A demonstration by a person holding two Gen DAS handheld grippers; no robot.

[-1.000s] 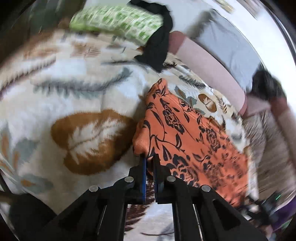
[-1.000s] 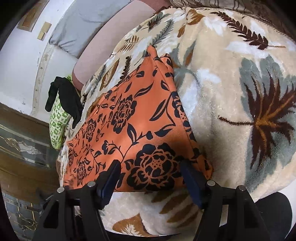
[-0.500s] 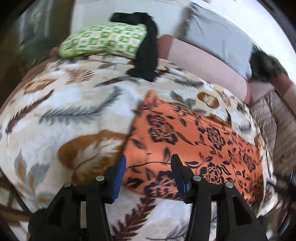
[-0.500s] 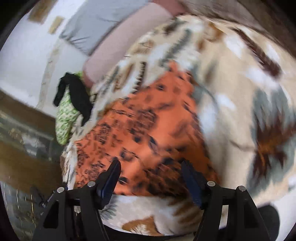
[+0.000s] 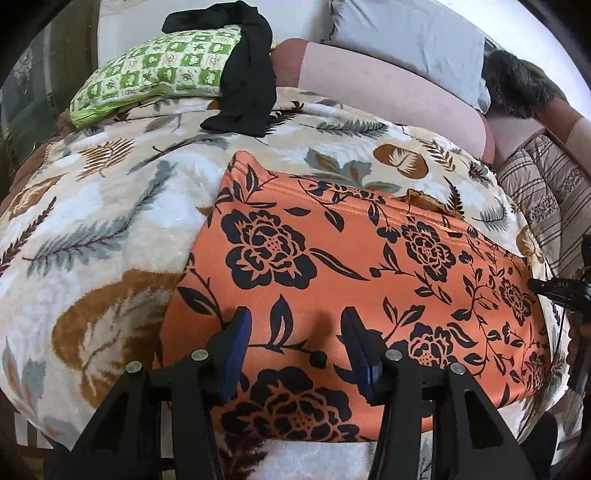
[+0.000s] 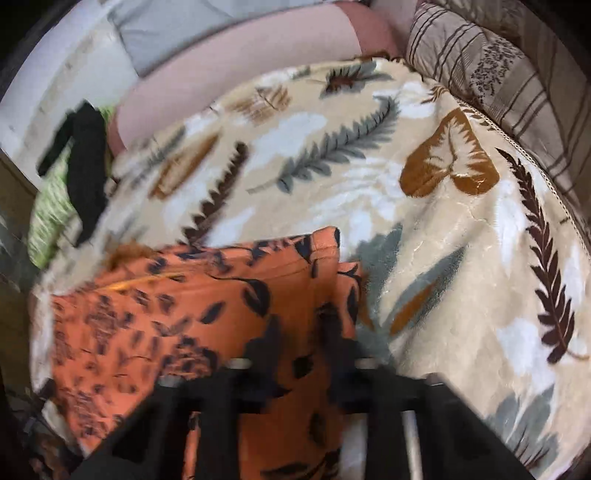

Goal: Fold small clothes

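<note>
An orange garment with black flowers [image 5: 351, 266] lies flat on the leaf-patterned blanket [image 5: 92, 221]. My left gripper [image 5: 295, 339] is open and empty, hovering over the garment's near left part. In the blurred right wrist view the garment [image 6: 184, 314] lies at lower left. My right gripper [image 6: 299, 339] is over its right end, jaws a small gap apart with orange cloth showing between them; the blur hides whether they pinch it.
A black garment [image 5: 247, 74] is draped over a green patterned pillow [image 5: 155, 74] at the back. A pink bolster [image 5: 388, 92], a grey pillow [image 5: 406, 33] and a striped cushion [image 5: 546, 206] line the far and right sides.
My left gripper let go of the garment's corner, opened and drew back. My right gripper swung over the garment's right end and its jaws narrowed.
</note>
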